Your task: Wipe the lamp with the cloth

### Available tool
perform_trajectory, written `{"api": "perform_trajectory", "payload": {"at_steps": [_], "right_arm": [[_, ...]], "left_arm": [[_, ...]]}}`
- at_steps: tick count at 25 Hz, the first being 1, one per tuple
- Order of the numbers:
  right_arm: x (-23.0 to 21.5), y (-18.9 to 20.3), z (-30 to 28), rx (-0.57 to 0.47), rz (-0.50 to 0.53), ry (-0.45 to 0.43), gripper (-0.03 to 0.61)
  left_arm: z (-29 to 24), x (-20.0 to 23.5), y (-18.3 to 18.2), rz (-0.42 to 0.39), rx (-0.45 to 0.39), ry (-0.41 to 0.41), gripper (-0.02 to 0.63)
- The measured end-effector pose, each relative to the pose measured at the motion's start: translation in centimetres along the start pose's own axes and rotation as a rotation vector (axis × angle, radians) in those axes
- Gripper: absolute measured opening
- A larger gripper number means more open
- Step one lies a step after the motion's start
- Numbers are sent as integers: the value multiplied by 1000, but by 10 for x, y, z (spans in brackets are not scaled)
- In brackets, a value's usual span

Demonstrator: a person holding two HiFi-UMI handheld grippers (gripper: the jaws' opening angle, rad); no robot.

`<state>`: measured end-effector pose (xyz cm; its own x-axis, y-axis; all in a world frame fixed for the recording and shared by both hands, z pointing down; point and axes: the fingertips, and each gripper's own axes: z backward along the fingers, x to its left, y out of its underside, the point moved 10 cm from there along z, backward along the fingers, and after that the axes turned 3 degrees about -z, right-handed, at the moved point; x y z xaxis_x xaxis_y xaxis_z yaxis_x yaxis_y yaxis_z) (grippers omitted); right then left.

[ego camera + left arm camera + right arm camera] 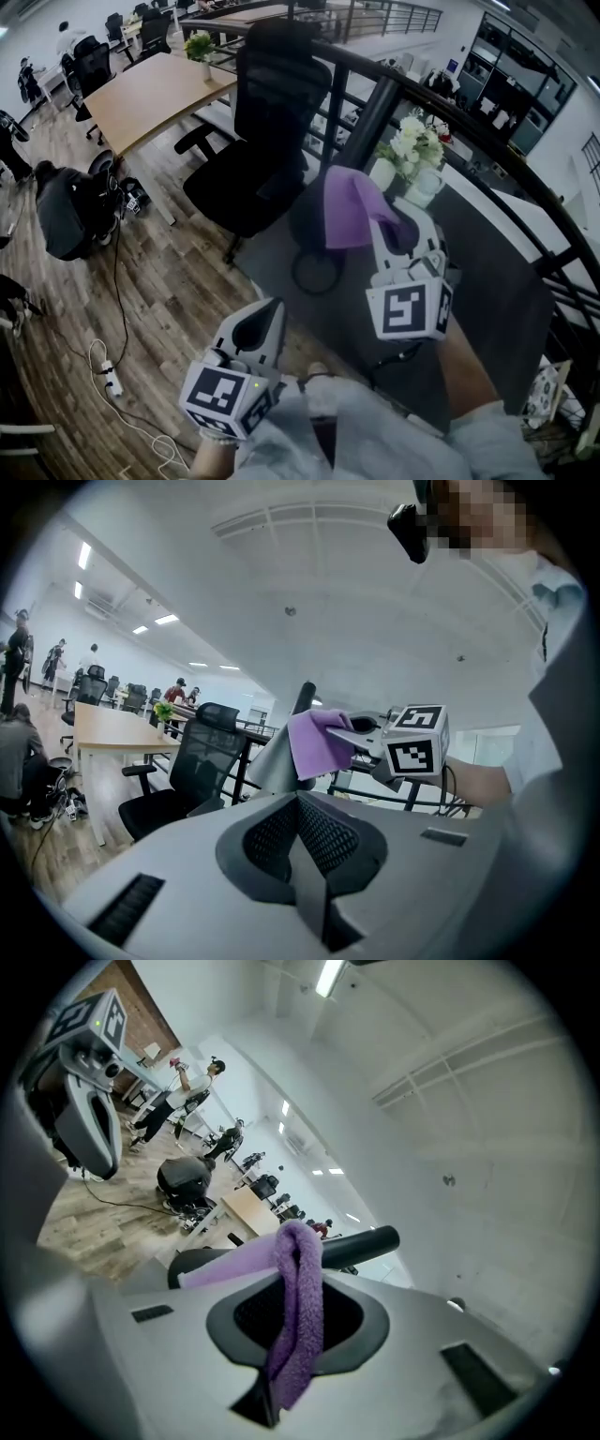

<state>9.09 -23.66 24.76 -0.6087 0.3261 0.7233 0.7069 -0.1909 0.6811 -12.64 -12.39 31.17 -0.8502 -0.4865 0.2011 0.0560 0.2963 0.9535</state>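
Head view: the cloth drapes over the top of the lamp, so only a dark flank and a ring-shaped base show. It also covers the jaw tips of the right gripper. The person's forearms run off the bottom edge. Right gripper view: the cloth hides the middle of the lamp's dark bar. Left gripper view: the lamp's lower part sinks behind the left gripper. Far people at desks are too small to make out.
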Motion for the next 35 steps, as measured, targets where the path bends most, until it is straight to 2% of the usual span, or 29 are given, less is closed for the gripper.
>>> {"api": "perform_trajectory", "payload": {"at_steps": [4, 13, 22, 29, 35], "right_arm": [[21, 9, 7, 21, -75, -56, 52], [56, 33, 33, 76, -339, -140, 52], [83, 52, 57, 161, -453, -202, 52], [98, 59, 62, 193, -611, -247, 52], [105, 56, 62, 196, -688, -278, 52]], "left_arm": [[0, 0, 1, -4, 9, 4, 0], [-2, -2, 3, -10, 32, 16, 0], [-5, -2, 8, -23, 51, 23, 0], [-7, -4, 14, -28, 57, 24, 0], [-7, -3, 10, -22, 57, 16, 0]]}}
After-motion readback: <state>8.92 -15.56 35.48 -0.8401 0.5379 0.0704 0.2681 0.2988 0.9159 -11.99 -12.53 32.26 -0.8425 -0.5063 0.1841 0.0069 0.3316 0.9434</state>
